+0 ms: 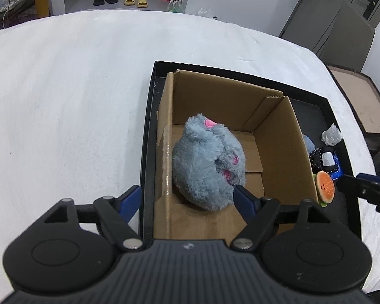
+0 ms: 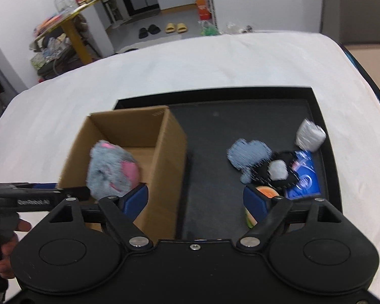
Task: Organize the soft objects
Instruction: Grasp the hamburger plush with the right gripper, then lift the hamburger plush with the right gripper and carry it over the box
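- Our left gripper hangs released over the box; the plush lies inside, free of the fingers.
- Our right gripper, spread and empty, faces the tray, where the burger and other soft toys wait, likely next.

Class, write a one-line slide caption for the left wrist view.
Open left gripper above a grey plush toy lying inside the cardboard box on a black tray.

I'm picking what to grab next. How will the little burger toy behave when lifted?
The burger toy looks plush, so it probably squashes and weighs little. Its rounded shape leaning against the cardboard box suggests it may roll or flop once nudged.
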`<state>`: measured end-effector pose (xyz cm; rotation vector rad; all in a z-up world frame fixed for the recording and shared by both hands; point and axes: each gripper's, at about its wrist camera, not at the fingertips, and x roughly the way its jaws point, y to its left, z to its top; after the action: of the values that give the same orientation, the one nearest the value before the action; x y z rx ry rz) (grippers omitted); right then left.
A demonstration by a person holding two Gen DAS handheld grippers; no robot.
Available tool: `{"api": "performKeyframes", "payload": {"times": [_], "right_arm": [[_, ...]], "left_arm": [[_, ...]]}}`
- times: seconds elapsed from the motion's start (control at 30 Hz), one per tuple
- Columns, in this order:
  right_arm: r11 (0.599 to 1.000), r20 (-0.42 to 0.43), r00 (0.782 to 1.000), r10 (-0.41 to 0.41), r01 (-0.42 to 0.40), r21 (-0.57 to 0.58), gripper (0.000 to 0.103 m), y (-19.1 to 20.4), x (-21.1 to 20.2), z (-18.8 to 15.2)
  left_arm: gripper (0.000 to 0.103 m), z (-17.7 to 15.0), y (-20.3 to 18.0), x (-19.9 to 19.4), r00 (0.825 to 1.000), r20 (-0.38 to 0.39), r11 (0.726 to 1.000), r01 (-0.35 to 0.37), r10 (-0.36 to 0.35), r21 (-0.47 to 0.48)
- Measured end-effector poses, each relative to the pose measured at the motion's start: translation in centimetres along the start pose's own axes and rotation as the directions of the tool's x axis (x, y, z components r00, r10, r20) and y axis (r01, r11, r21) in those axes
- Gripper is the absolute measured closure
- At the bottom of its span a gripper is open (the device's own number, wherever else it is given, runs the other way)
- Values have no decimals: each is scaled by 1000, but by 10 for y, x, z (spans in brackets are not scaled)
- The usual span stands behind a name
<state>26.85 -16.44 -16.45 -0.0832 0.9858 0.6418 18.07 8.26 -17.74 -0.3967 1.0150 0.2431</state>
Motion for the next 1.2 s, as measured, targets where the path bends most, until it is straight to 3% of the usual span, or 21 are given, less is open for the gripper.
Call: {"api": "performKeyframes", "payload": {"times": [0.17, 0.43, 0.83, 0.93, 1.0, 1.07, 1.2], "right_arm": [[998, -11, 999, -51, 51, 37, 13, -19, 10, -10], [992, -51, 994, -102, 105, 65, 12, -46, 31, -24], [986, -72, 985, -155, 159, 53, 13, -61, 60, -38], [984, -83, 983, -165, 169, 50, 24, -62, 66, -39], [986, -102, 983, -154, 160, 55, 49, -64, 69, -40], [986, -120, 982, -145, 154, 64, 63, -66, 70, -40], [988, -112, 985, -130, 138, 67, 66, -68, 62, -41]], "left_arm": [[24, 1, -11, 4, 999, -6, 999, -41, 41, 22], [24, 2, -32, 16, 992, -18, 989, -121, 123, 83], [24, 2, -46, 27, 982, -31, 975, -179, 185, 133], [24, 2, -47, 30, 981, -38, 973, -185, 192, 134], [24, 3, -48, 32, 980, -45, 973, -189, 196, 133], [24, 3, -49, 34, 979, -44, 972, -192, 200, 136], [24, 3, -49, 34, 978, -46, 971, -194, 202, 136]]}}
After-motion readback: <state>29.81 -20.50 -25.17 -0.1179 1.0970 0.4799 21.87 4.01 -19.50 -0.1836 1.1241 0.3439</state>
